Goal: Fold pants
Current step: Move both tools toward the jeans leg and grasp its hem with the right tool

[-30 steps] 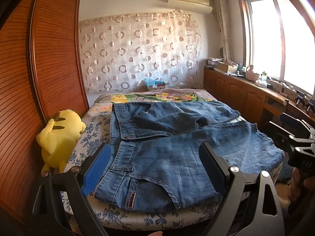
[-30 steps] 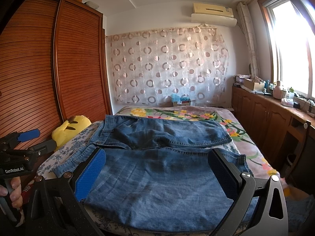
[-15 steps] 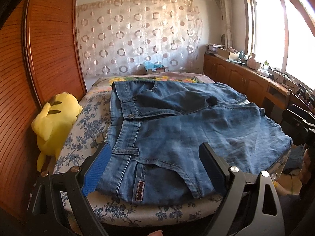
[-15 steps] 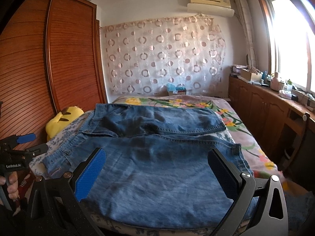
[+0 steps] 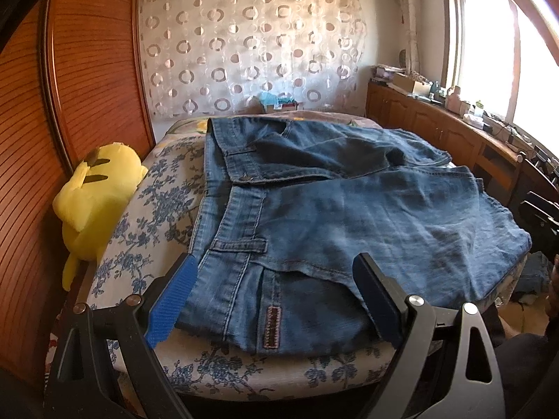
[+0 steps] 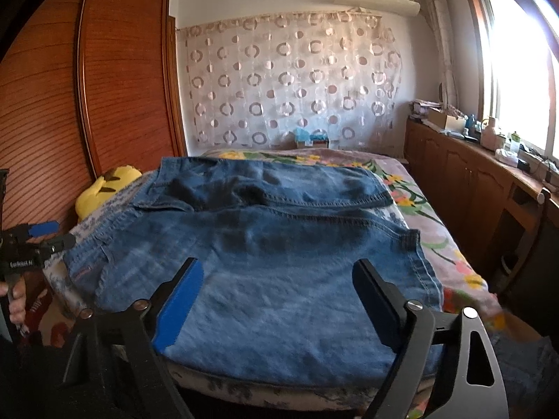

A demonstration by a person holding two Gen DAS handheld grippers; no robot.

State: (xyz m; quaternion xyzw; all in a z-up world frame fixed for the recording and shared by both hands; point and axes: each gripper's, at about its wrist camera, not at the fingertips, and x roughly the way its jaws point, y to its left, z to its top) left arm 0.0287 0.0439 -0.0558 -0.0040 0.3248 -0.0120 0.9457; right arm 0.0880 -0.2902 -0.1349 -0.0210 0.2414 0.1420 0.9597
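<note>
So far the jeans lie spread on the bed, barely folded; the left tool gapes empty, the right tool is closing, gripping nothing.

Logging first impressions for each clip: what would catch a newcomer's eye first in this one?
The blue jeans spread across the near end of the bed fill both views. Next, the bright yellow plush toy wedged between the bed's left edge and the wooden wardrobe. The left gripper hangs open at the waistband end; the right gripper, its jaws closing, pinches nothing yet above the leg.
</note>
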